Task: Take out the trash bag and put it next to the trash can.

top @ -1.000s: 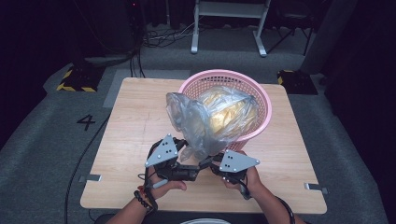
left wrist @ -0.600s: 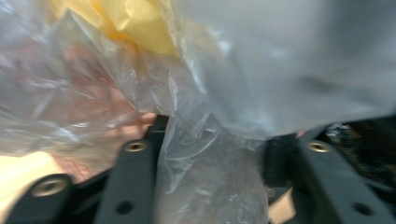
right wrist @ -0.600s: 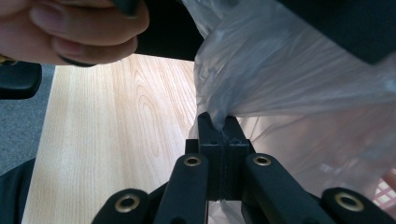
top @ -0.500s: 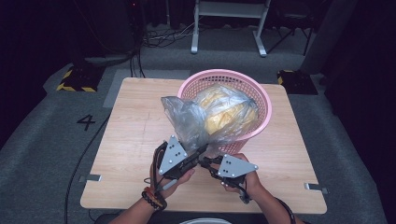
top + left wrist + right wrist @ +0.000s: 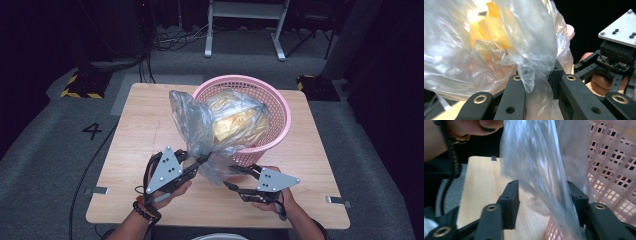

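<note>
Here, I hold my left gripper (image 5: 204,161) at the near edge of the wooden table (image 5: 135,135), its jaws closed narrow on a gathered fold of the clear plastic bag (image 5: 210,125). In the left gripper view the film runs down between my 2 black jaws, pinched there, and the bag's bulk blocks almost everything ahead; something yellow glows through it.

My right gripper (image 5: 229,176) sits just beside the left, on the other side of the bag's hanging corner. In the right gripper view its jaws stand wide, with a blurred sheet of the bag (image 5: 541,170) falling between them; I cannot tell whether either jaw touches the film.

The bag lines the pink basket (image 5: 280,115), which stands on the far right part of the table. One side of the bag is drawn up and over the near rim toward me, rising in a loose flap to the left of the basket. The basket's lattice wall (image 5: 614,165) is close on the right of my right gripper's view.

Beyond the table are a grey floor with a number 4 (image 5: 93,131) marked on it, a yellow-and-black striped block (image 5: 82,84), cables (image 5: 175,40) and a white metal frame (image 5: 245,25).
</note>
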### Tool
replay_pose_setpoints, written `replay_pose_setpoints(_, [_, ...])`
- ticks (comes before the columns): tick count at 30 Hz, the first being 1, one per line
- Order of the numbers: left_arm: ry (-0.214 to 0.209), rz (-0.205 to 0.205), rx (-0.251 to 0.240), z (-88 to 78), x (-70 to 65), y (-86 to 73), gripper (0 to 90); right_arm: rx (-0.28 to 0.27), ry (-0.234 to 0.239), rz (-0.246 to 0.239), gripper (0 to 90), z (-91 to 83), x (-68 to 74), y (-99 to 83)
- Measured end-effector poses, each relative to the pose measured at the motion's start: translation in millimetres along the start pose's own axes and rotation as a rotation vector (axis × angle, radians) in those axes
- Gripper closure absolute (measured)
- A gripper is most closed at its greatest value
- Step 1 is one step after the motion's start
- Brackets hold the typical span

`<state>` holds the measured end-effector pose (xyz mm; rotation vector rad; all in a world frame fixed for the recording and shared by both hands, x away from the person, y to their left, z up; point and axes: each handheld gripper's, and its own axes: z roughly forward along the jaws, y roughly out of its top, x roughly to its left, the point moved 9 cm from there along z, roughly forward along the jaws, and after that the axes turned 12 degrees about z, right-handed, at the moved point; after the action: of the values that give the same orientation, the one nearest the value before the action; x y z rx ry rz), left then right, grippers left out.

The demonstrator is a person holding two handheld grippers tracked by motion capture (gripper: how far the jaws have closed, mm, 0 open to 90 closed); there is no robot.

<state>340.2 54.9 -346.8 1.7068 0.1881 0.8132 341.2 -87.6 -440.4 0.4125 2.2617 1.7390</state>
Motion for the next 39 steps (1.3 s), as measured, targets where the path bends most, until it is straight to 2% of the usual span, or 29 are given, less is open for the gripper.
replay_pose_setpoints(1, [0.014, 0.029, 0.004, -1.7, 2.7, 1.2, 86.3, 0.013, 0.014, -0.004, 48.8, -5.9, 0.1, -4.7])
replay_pose_setpoints(3, [0.011, 0.037, -0.001, -2.4, 3.0, 2.3, 86.6, 0.013, 0.02, -0.002, 48.6, -8.7, 0.0, -6.3])
replay_pose_setpoints(4, [0.004, 0.051, -0.012, -2.9, 1.9, 4.4, 86.5, -0.005, 0.026, 0.024, 48.7, -15.0, -1.4, -6.7])
replay_pose_setpoints(5, [0.004, 0.051, -0.012, -2.9, 1.9, 4.4, 86.4, -0.005, 0.026, 0.024, 48.7, -15.0, -1.4, -6.7])
replay_pose_setpoints(6, [-0.001, 0.069, -0.049, -3.2, 0.6, 8.6, 86.3, -0.029, 0.041, 0.029, 48.1, -21.3, -0.6, -3.9])
replay_pose_setpoints(7, [-0.001, 0.069, -0.049, -3.2, 0.6, 8.6, 86.0, -0.029, 0.041, 0.029, 48.1, -21.3, -0.6, -3.9])
replay_pose_setpoints(8, [0.01, 0.074, -0.049, -2.9, 3.1, 9.7, 85.9, -0.06, 0.074, 0.023, 42.7, -26.9, 2.8, 1.6])
replay_pose_setpoints(9, [0.01, 0.074, -0.049, -2.9, 3.1, 9.7, 86.0, -0.06, 0.074, 0.023, 42.7, -26.9, 2.8, 1.6])
replay_pose_setpoints(10, [0.019, 0.083, -0.041, -2.3, 5.0, 8.6, 86.4, -0.088, 0.081, 0.019, 41.5, -29.9, 3.7, 5.1])
replay_pose_setpoints(11, [0.048, 0.104, -0.02, -0.4, 6.7, 5.7, 86.8, -0.139, 0.039, 0.009, 38.6, -33.8, 2.6, 12.0])
replay_pose_setpoints(13, [0.056, 0.122, -0.005, 0.5, 6.8, 4.3, 87.6, -0.174, 0.023, -0.028, 34.8, -37.4, 8.3, 18.9])
replay_pose_setpoints(14, [0.056, 0.122, -0.005, 0.5, 6.8, 4.3, 87.8, -0.174, 0.023, -0.028, 34.8, -37.4, 8.3, 18.9])
replay_pose_setpoints(15, [0.046, 0.121, -0.002, 1.0, 6.4, 2.8, 88.0, -0.221, 0.022, -0.03, 31.0, -41.8, 14.3, 28.4])
replay_pose_setpoints(16, [0.048, 0.124, 0.005, 2.3, 5.3, 1.2, 88.1, -0.238, 0.022, -0.032, 29.9, -42.9, 17.9, 33.3])
replay_pose_setpoints(18, [0.045, 0.141, 0.021, 6.5, 0.5, -2.2, 88.2, -0.192, -0.049, -0.068, 27.9, -36.5, 20.4, 37.7])
replay_pose_setpoints(19, [0.047, 0.151, 0.027, 8.0, -1.6, -3.2, 88.2, -0.18, -0.058, -0.077, 27.9, -33.1, 23.0, 39.1])
replay_pose_setpoints(20, [0.047, 0.151, 0.027, 8.0, -1.6, -3.2, 88.2, -0.18, -0.058, -0.077, 27.9, -33.1, 23.0, 39.1])
replay_pose_setpoints(21, [0.062, 0.162, 0.022, 7.5, -1.4, -2.2, 88.2, -0.195, -0.026, -0.057, 28.8, -29.1, 29.3, 42.9])
replay_pose_setpoints(23, [0.067, 0.156, 0.012, 5.7, 0.4, -1.0, 88.2, -0.185, -0.031, -0.06, 28.9, -27.1, 29.8, 42.8])
replay_pose_setpoints(24, [0.09, 0.145, -0.006, 0.4, 6.0, 1.7, 88.2, -0.186, -0.033, -0.061, 28.9, -27.8, 28.6, 43.1])
replay_pose_setpoints(27, [0.134, 0.126, -0.047, -8.5, 16.3, 7.3, 88.3, -0.215, -0.047, -0.023, 28.7, -38.1, 20.9, 45.7])
replay_pose_setpoints(28, [0.134, 0.126, -0.047, -8.5, 16.3, 7.3, 88.3, -0.215, -0.047, -0.023, 28.7, -38.1, 20.9, 45.7])
replay_pose_setpoints(29, [0.154, 0.114, -0.076, -14.3, 23.6, 12.5, 88.3, -0.227, -0.065, -0.004, 28.5, -46.1, 14.8, 46.5])
replay_pose_setpoints(31, [0.163, 0.108, -0.09, -17.0, 27.4, 15.2, 88.3, -0.228, -0.084, 0.006, 28.6, -52.5, 8.6, 45.2])
replay_pose_setpoints(33, [0.183, 0.107, -0.111, -21.7, 33.9, 20.1, 88.3, -0.224, -0.099, 0.013, 28.7, -57.9, 3.5, 41.3])
replay_pose_setpoints(34, [0.213, 0.11, -0.134, -27.1, 40.7, 24.8, 88.3, -0.216, -0.111, 0.016, 28.7, -60.7, 0.6, 38.1])
replay_pose_setpoints(35, [0.213, 0.11, -0.134, -27.1, 40.7, 24.8, 88.3, -0.216, -0.111, 0.016, 28.7, -60.7, 0.6, 38.1])
replay_pose_setpoints(36, [0.238, 0.115, -0.153, -32.4, 48.3, 28.3, 88.3, -0.202, -0.134, 0.024, 28.8, -66.6, -6.2, 30.4])
replay_pose_setpoints(39, [0.301, 0.135, -0.155, -40.3, 61.8, 29.7, 88.4, -0.164, -0.186, 0.044, 28.7, -76.8, -21.2, 14.2])
